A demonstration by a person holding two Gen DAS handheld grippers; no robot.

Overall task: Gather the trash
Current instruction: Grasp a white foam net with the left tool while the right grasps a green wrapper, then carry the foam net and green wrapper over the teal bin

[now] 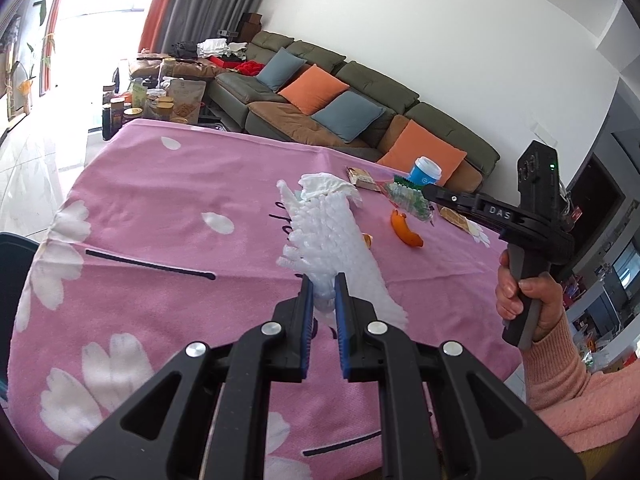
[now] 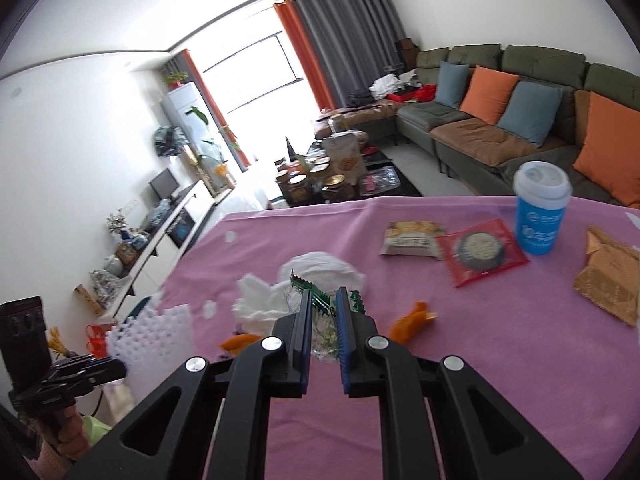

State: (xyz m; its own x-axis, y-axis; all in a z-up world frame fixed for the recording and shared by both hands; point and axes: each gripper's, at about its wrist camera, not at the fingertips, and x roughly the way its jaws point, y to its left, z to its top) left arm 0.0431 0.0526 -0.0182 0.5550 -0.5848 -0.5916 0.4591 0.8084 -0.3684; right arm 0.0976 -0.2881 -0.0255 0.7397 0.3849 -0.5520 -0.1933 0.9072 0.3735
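My left gripper (image 1: 324, 280) is shut on a white foam net sleeve (image 1: 332, 240), held above the pink tablecloth (image 1: 160, 208); the sleeve also shows in the right wrist view (image 2: 156, 336). My right gripper (image 2: 325, 296) is shut on a clear wrapper with a green edge (image 2: 324, 320), also seen from the left (image 1: 408, 196). Crumpled white tissue (image 2: 320, 268) and orange peel pieces (image 2: 412, 320) lie on the cloth near it. An orange peel (image 1: 406, 230) lies right of the sleeve.
A blue paper cup with a white lid (image 2: 540, 212), a red snack packet (image 2: 480, 250), a beige snack packet (image 2: 412, 240) and a brown packet (image 2: 608, 276) lie on the far right of the table. A green sofa (image 1: 360, 92) stands beyond.
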